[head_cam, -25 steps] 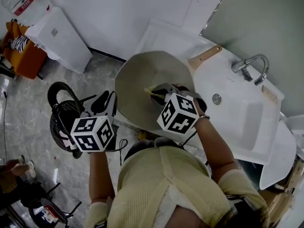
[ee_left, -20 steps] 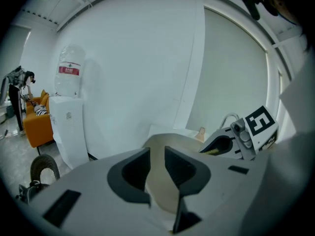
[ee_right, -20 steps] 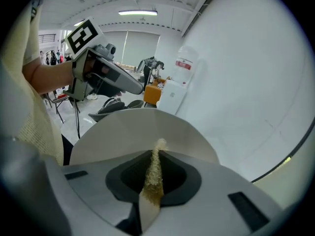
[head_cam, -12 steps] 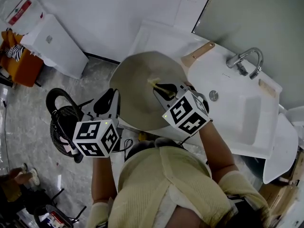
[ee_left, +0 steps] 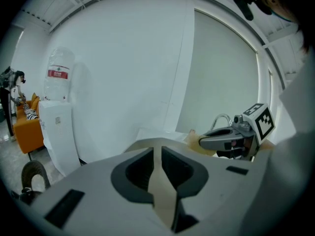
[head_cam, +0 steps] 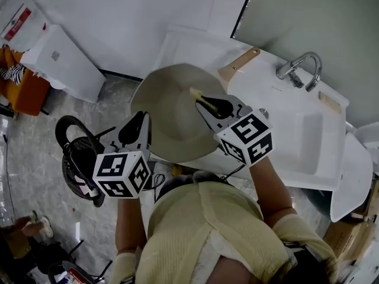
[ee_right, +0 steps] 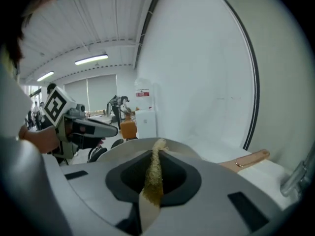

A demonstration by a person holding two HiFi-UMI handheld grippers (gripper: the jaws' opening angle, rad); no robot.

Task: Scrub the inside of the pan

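A wide beige pan (head_cam: pixel 169 111) with a wooden handle (head_cam: pixel 240 61) lies tilted at the counter's left end. My left gripper (head_cam: pixel 141 118) is at its near left rim. In the left gripper view the rim (ee_left: pixel 160 191) runs edge-on between the closing jaws and touches both pads. Over the pan's right side, my right gripper (head_cam: pixel 204 102) is shut on a yellow scrub pad (head_cam: pixel 195 93). In the right gripper view, the pad (ee_right: pixel 154 173) stands up between the jaws, with the pan (ee_right: pixel 123 149) beyond.
A white sink (head_cam: pixel 296 129) with a chrome faucet (head_cam: pixel 299 70) lies right of the pan. On the floor to the left stand a black fan (head_cam: pixel 77 152), a white water dispenser (head_cam: pixel 59 55) and an orange sofa (head_cam: pixel 23 87).
My right gripper has carried the scrub pad farther across the pan, toward the handle side. The left gripper has stayed at the near left rim.
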